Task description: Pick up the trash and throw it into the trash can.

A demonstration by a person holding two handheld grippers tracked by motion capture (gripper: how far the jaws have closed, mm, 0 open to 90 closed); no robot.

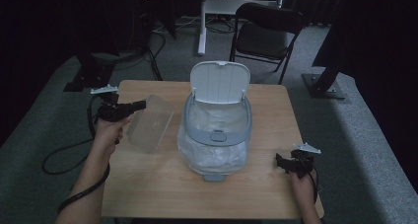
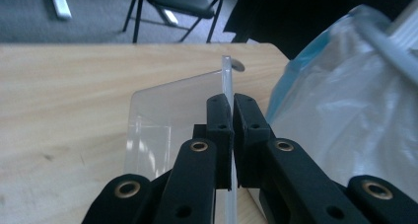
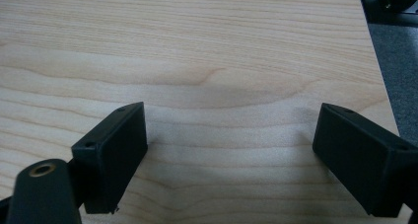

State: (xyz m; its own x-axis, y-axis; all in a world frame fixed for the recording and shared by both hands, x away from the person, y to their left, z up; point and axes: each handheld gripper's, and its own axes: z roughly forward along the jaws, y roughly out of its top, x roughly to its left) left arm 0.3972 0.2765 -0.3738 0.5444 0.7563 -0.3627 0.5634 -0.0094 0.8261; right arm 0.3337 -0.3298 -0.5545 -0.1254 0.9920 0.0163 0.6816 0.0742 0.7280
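My left gripper (image 1: 140,105) pinches the rim of a clear plastic container (image 1: 150,123), its jaws closed tight on the thin transparent wall, seen edge-on between the black pads in the left gripper view (image 2: 231,116). The container is a see-through, rectangular, straight-sided tub with rounded corners, colourless enough that the wood grain of the worktop (image 1: 162,184) reads through it. It hangs tilted, held by one edge above the left part of the worktop, just beside the bin (image 1: 217,130) at the centre.

The bin is pale blue-grey, its white lid (image 1: 220,82) standing upright and open at the back, a crinkled translucent liner bag (image 1: 213,155) spilling over its sides. In the left gripper view the same bag (image 2: 345,115) bulges close at the right of the container (image 2: 167,120).

My right gripper (image 1: 282,162) rests at the right near edge of the worktop, well apart from the bin, its jaws spread wide over bare wood (image 3: 222,61) with nothing between them (image 3: 229,155). A black folding chair (image 1: 266,31) stands on the grey floor beyond.
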